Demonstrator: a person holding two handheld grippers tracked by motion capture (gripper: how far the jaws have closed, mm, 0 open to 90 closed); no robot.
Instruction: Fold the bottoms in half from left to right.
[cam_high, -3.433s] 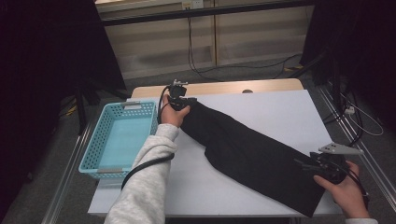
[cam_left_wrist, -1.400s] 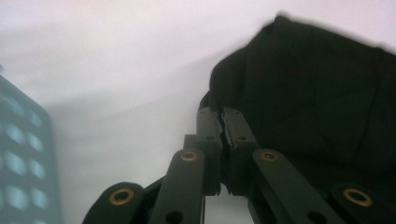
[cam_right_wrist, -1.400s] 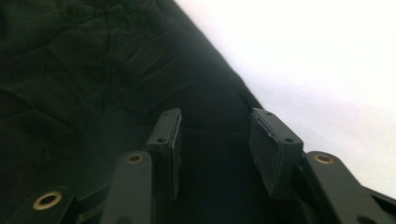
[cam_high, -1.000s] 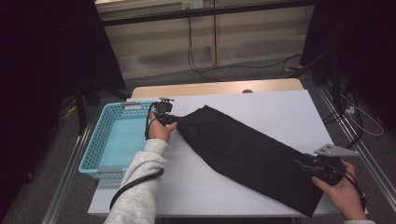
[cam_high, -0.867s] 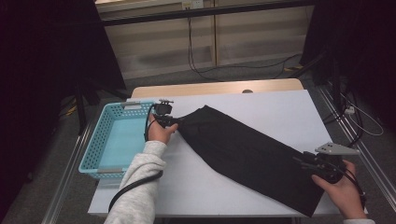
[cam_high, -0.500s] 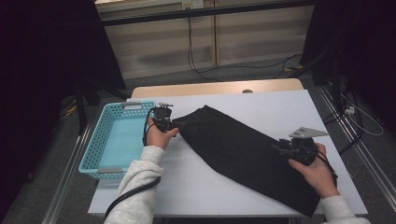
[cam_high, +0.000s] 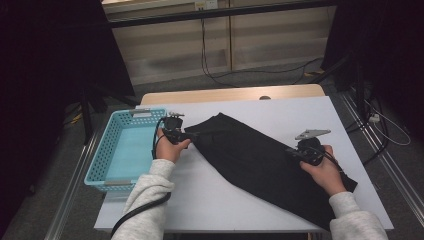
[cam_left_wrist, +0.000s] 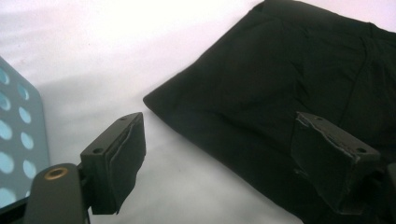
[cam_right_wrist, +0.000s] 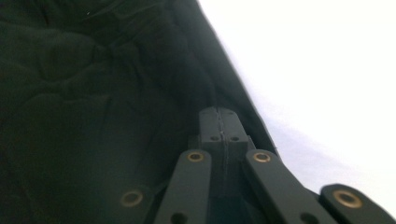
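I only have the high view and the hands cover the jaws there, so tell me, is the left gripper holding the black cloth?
Observer: No. In the left gripper view, the left gripper has just been opening. Its jaws stand wide apart, and the black cloth lies ahead of them with neither pad pressing on it.
Operator: And the right one?
Observer: In the right gripper view, the right gripper has just been closing. Its pads now meet over the cloth, and I see no fold between them.

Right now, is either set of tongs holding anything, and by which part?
The left tongs stand open at the black garment's corner, holding nothing. The right tongs are shut over its edge; whether cloth is pinched between them cannot be told.
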